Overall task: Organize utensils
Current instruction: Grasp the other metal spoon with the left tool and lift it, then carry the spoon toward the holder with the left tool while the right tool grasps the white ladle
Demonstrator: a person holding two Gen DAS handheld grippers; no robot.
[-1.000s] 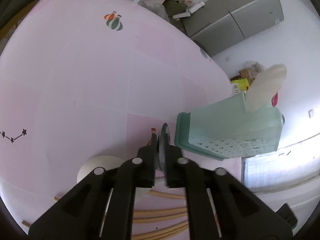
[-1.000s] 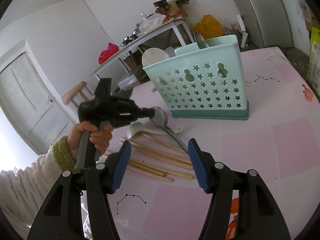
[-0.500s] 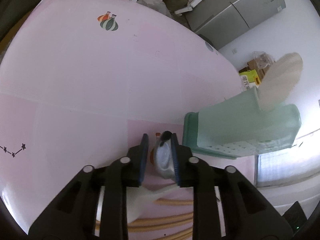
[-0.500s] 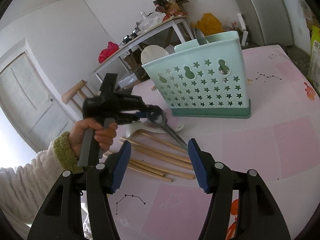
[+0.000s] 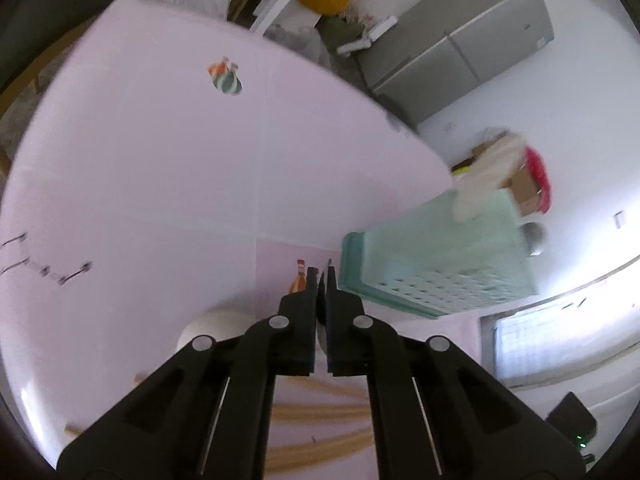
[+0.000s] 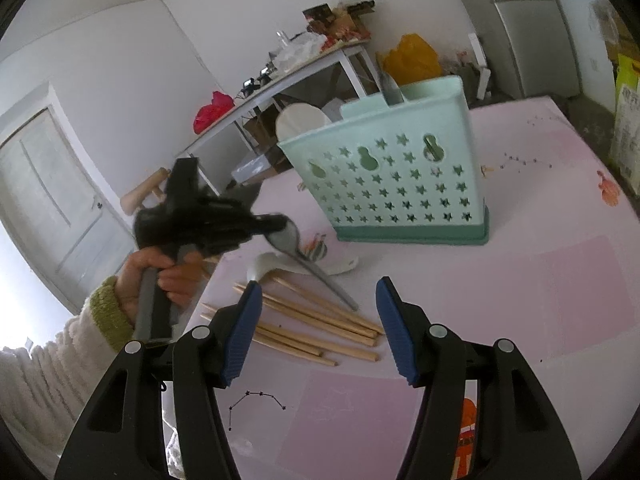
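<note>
My left gripper (image 6: 276, 222), held by a hand in a cream sleeve, hangs above the pink table (image 6: 560, 280). Its jaws are closing on the bowl of a metal spoon (image 6: 316, 276), whose handle slants down to the wooden chopsticks (image 6: 320, 328). In the left wrist view the left gripper (image 5: 320, 276) pinches the spoon edge-on, just left of the mint utensil caddy (image 5: 440, 256). A white ceramic spoon (image 6: 272, 266) lies under the lifted one. The right gripper (image 6: 318, 320) stands open and holds nothing, near the chopsticks. The caddy (image 6: 400, 184) holds a white spoon (image 6: 298, 124) and a metal utensil (image 6: 390, 90).
Behind the pink table stand a cluttered white side table (image 6: 320, 60), a grey fridge (image 6: 528, 28) and a door (image 6: 48, 192) at the left. A wooden chair back (image 6: 142, 192) is close to the table's far left edge.
The left gripper's jaws narrowed onto the metal spoon and it rose, tilting the spoon's bowl end up off the table. The right gripper kept still.
</note>
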